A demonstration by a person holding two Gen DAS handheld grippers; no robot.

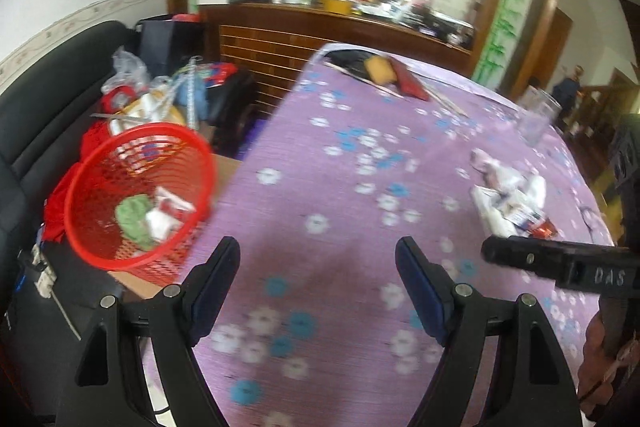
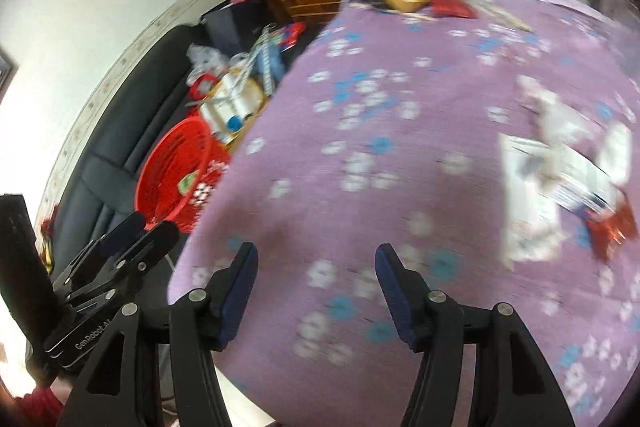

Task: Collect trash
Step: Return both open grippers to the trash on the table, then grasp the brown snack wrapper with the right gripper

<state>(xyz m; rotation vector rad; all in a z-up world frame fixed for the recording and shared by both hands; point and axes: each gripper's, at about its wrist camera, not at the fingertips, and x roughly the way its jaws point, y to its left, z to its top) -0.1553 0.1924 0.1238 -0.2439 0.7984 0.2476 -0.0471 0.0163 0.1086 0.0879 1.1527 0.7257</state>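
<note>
Both tongs hang tilted downward over the near end of the desk [image 1: 320, 155], which wears a purple cloth with white and blue flowers. The left tongs [image 1: 318, 259] stand wide apart, their blue pads bare with nothing between them. The right tongs [image 2: 316, 267] are parted a little less widely and are likewise empty; in the left wrist view one of their black fingers pokes in from the right edge of the desk.

The trash [image 1: 512, 199] is one heap of crumpled white paper and printed wrappers with a red scrap, lying on the desk's right side, well ahead of both tongs and touched by neither; blur hides the count of pieces. One red basket [image 1: 140, 195] sits just beside the desk's left edge, holding a green wad and some white and red scraps. One clear glass [image 1: 540, 119] stands at the desk's far right.
</note>
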